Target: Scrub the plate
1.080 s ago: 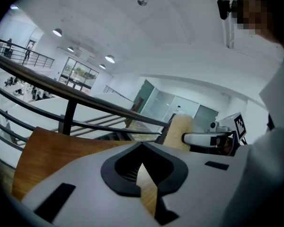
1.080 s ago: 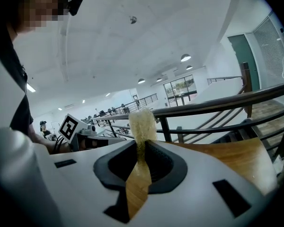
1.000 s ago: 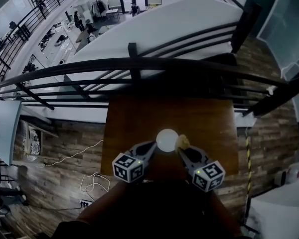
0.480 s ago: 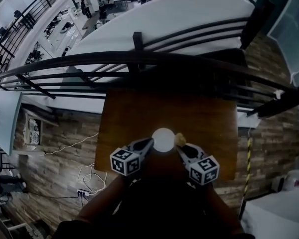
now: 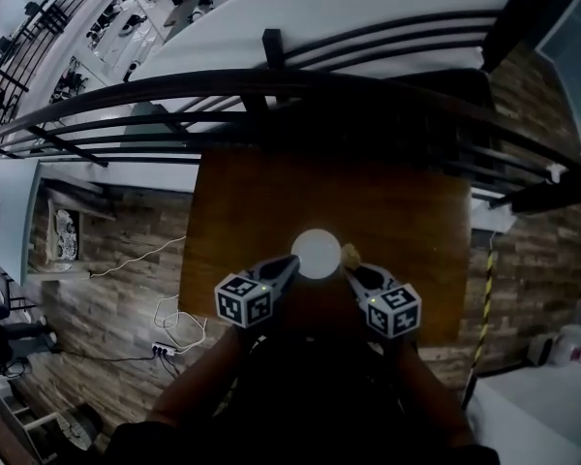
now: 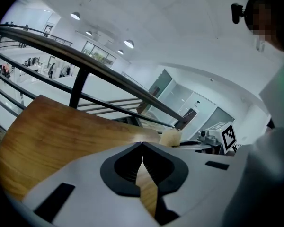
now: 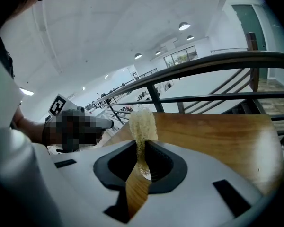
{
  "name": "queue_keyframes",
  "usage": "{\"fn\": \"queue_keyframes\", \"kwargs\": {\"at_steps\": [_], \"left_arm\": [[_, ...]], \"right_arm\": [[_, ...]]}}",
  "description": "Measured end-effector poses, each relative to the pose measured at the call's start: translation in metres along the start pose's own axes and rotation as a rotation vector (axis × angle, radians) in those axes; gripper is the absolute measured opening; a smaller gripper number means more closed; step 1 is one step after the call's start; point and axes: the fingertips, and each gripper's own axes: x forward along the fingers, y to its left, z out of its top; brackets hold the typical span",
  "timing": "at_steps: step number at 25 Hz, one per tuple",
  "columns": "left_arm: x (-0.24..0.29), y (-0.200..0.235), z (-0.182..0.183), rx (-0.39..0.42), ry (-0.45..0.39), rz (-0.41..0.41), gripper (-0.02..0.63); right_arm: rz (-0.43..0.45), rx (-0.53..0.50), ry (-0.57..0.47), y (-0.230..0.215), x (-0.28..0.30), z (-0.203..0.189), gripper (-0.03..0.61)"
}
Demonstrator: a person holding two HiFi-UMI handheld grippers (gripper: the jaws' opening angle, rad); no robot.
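Observation:
In the head view a small round white plate [image 5: 318,253] hangs just above the wooden table [image 5: 242,211]. My left gripper [image 5: 289,263] is shut on the plate's left rim. In the left gripper view the plate [image 6: 142,151] shows only as a thin white edge between the closed jaws of the left gripper [image 6: 142,145]. A yellow sponge [image 5: 350,255] sits against the plate's right side, and my right gripper [image 5: 351,270] is shut on it. The right gripper view has the sponge [image 7: 142,122] standing up out of the right gripper [image 7: 141,143].
A black metal railing [image 5: 271,85] runs along the table's far side, with an open drop to a lower floor beyond it. On the wood-look floor to the left lie a white cable and a power strip [image 5: 169,345]. A yellow-black striped post [image 5: 481,308] stands at the right.
Both grippers have sunk toward the table top, carrying the plate and the sponge with them. Plate and sponge stay side by side between the two grippers.

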Motion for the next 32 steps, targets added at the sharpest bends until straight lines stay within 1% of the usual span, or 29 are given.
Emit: {"fn": "queue_keyframes", "kwargs": {"at_steps": [5,7,12,15,18,21,26,27,30,32], "left_arm": [[0.019,0.026,-0.025,-0.059,0.042,0.022,0.014],[0.028,0.035,-0.036,-0.06,0.07,0.036,0.021],[0.039,0.059,-0.059,-0.067,0.132,0.078,0.038],[0.042,0.066,-0.066,-0.092,0.147,0.09,0.052],[0.049,0.071,-0.071,-0.083,0.171,0.102,0.073],[0.056,0.085,-0.082,-0.08,0.199,0.121,0.093],[0.066,0.11,-0.105,-0.103,0.281,0.163,0.116],[0.068,0.113,-0.106,-0.103,0.286,0.165,0.122],[0.078,0.112,-0.108,-0.101,0.287,0.132,0.141],[0.083,0.115,-0.113,-0.112,0.296,0.13,0.148]], "right_arm": [[0.012,0.03,0.058,-0.021,0.028,-0.021,0.055],[0.007,0.022,0.086,-0.028,0.039,-0.027,0.055],[0.02,0.025,0.11,-0.037,0.063,-0.039,0.055],[0.007,0.024,0.153,-0.048,0.072,-0.052,0.055],[-0.008,0.03,0.196,-0.06,0.08,-0.065,0.055],[-0.016,0.045,0.244,-0.07,0.093,-0.082,0.055],[-0.051,-0.016,0.309,-0.079,0.108,-0.091,0.055],[-0.054,-0.02,0.32,-0.08,0.111,-0.094,0.055],[-0.064,-0.017,0.353,-0.087,0.117,-0.103,0.055],[-0.074,-0.021,0.378,-0.094,0.118,-0.11,0.055]]}}
